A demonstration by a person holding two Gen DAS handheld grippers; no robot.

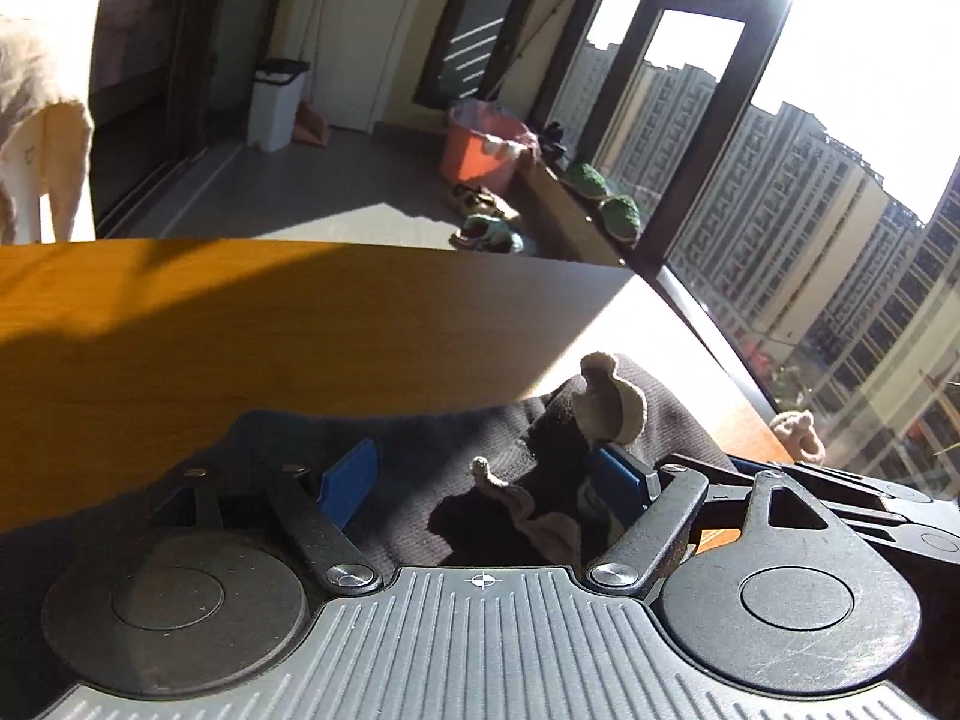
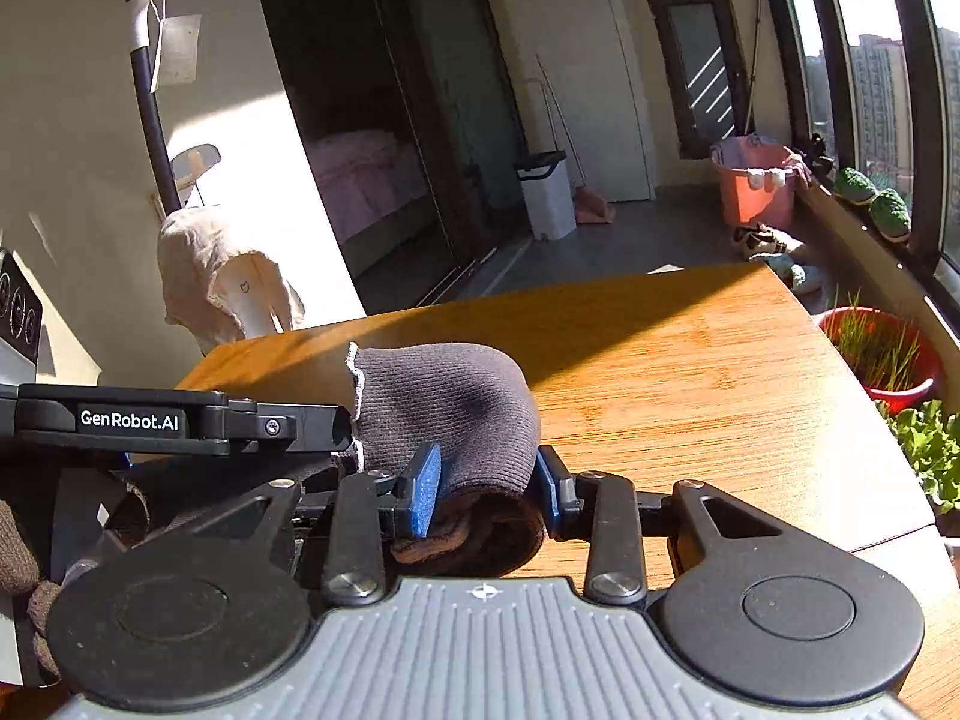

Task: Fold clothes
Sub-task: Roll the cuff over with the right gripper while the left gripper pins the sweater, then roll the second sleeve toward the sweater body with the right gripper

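Right gripper (image 2: 483, 489): blue pads closed partway onto a rolled dark ribbed sock (image 2: 444, 402), which fills the gap between them; the roll's end shows brownish inner folds. The sock's cuff, with a pale edge, rises above the pads and lies against the black finger of the left gripper (image 2: 180, 420), which enters from the left of the right wrist view. A hand in a brown knit glove (image 2: 24, 576) shows at the lower left edge.

Left gripper (image 1: 486, 483): jaws stand wide apart. Dark ribbed fabric lies between them, bunched against the right pad; whether that pad presses it cannot be told. A beige piece of fabric (image 1: 612, 396) sticks up from the bundle.

The bundle rests on a wooden table (image 2: 690, 372), near its close edge, partly in sun.

Beyond the table: a red pot of green shoots (image 2: 882, 360) by the window, shoes on the grey floor (image 1: 480, 204), an orange bucket (image 1: 474, 150), a white bin (image 1: 273, 102), and a pale cloth draped over a stand (image 2: 222, 276)
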